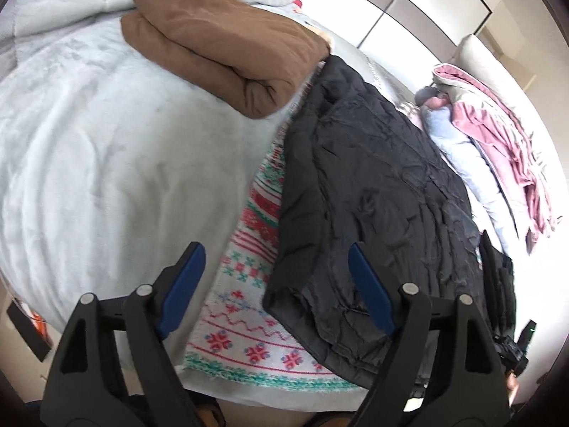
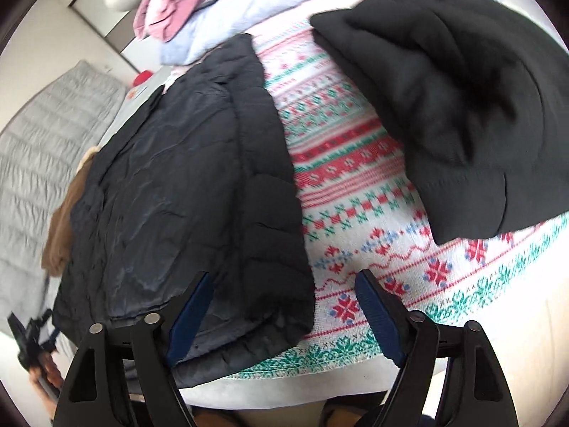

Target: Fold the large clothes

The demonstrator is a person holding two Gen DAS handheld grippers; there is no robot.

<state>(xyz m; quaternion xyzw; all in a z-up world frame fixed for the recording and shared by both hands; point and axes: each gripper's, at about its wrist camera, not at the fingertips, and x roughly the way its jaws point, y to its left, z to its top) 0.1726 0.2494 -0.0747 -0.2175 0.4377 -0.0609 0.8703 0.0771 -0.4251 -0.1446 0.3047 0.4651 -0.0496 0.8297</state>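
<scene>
A dark quilted jacket (image 1: pixel 373 192) lies flat on a red, green and white patterned blanket (image 1: pixel 245 323) on the bed; it also shows in the right wrist view (image 2: pixel 185 192). My left gripper (image 1: pixel 275 259) is open and empty, hovering above the jacket's near left hem corner. My right gripper (image 2: pixel 282 284) is open and empty, above the jacket's near right corner and the patterned blanket (image 2: pixel 355 185). A folded brown garment (image 1: pixel 227 46) lies beyond the jacket. A folded black garment (image 2: pixel 451 106) lies to the right.
A pale blue bedspread (image 1: pixel 89 135) covers the bed's left. A pink and pale blue heap of clothes (image 1: pixel 498 142) lies at the right of the bed, also in the right wrist view (image 2: pixel 199 3). The other gripper shows at the edge (image 1: pixel 512 352).
</scene>
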